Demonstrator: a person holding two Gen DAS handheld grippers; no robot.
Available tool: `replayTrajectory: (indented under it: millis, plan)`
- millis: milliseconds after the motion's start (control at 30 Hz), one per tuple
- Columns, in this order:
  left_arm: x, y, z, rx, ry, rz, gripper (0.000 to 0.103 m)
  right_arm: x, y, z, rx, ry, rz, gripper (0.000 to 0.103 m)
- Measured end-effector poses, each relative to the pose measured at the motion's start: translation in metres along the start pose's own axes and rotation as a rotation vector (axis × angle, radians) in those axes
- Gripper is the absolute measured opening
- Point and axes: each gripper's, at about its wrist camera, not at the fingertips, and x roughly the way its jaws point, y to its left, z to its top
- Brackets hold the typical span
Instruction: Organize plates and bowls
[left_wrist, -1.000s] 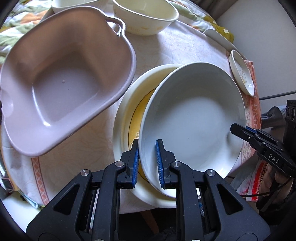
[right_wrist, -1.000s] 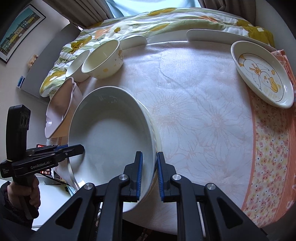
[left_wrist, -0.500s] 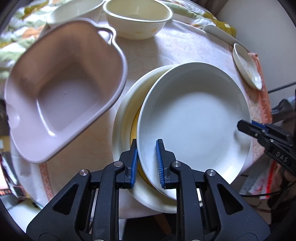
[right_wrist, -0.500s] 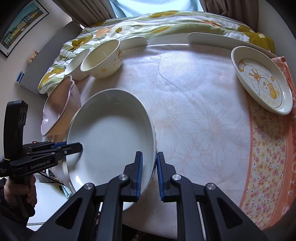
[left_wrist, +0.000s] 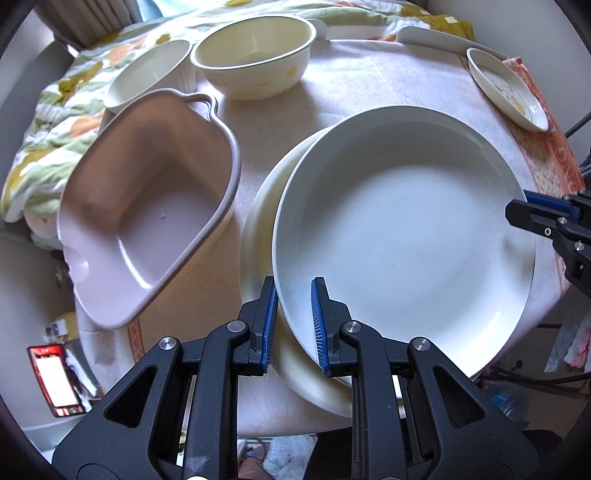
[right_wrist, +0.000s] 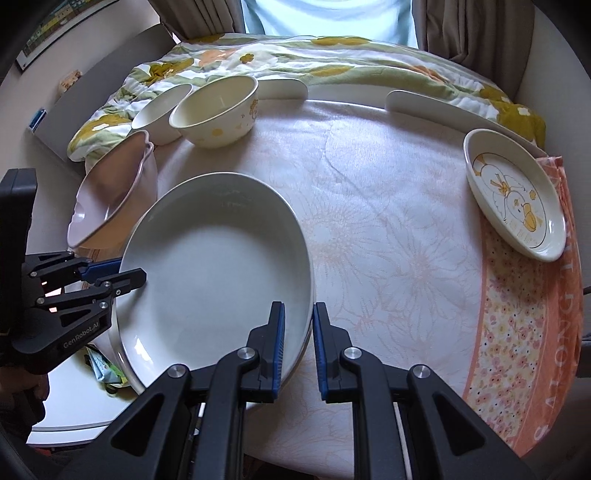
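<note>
Between the blue pads of the left gripper (left_wrist: 292, 325) sits the near rim of the white plate (left_wrist: 402, 236), jaws straddling it; the right gripper (right_wrist: 298, 343) straddles the opposite rim, seemingly to share the weight. It rests on a cream plate (left_wrist: 258, 236) near the worktop (right_wrist: 388, 221) edge. "GenRobot.AI" marks the left gripper; a cloth (right_wrist: 535, 314) shows partial lettering.
</note>
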Motion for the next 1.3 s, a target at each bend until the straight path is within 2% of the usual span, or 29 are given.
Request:
replayTrajectory:
  millis: [233, 400, 500, 900, 1167, 1200, 1233, 1267, 1300]
  plan:
    - [-0.004, -0.019, -0.005, 0.093, -0.043, 0.130, 0.015, -0.002, 0.004, -0.002, -0.016, -0.011, -0.024, 0.014]
    - [-0.004, -0.022, -0.005, 0.110, -0.058, 0.156, 0.015, -0.002, 0.007, -0.004, -0.023, -0.012, -0.034, 0.014]
    - [-0.006, -0.027, -0.008, 0.147, -0.081, 0.236, 0.016, -0.004, 0.010, -0.004, -0.033, -0.019, -0.025, 0.014]
    - [-0.020, -0.018, -0.011, 0.110, -0.106, 0.183, 0.015, -0.008, 0.026, -0.006, -0.063, -0.037, -0.007, 0.014]
    - [-0.087, -0.008, 0.011, 0.054, -0.262, 0.038, 0.016, -0.048, 0.009, 0.002, 0.057, -0.135, 0.003, 0.015]
    - [-0.095, -0.008, 0.015, 0.051, -0.280, 0.007, 0.022, -0.053, 0.005, 0.002, 0.075, -0.149, -0.004, 0.018]
    - [-0.101, -0.008, 0.021, 0.053, -0.296, -0.024, 0.030, -0.061, 0.000, 0.000, 0.101, -0.171, -0.018, 0.036]
    - [-0.105, -0.010, 0.026, 0.056, -0.307, -0.041, 0.070, -0.068, -0.005, -0.001, 0.122, -0.189, -0.028, 0.067]
    - [-0.112, -0.012, 0.031, 0.061, -0.337, -0.062, 0.102, -0.075, -0.010, -0.003, 0.144, -0.210, -0.035, 0.084]
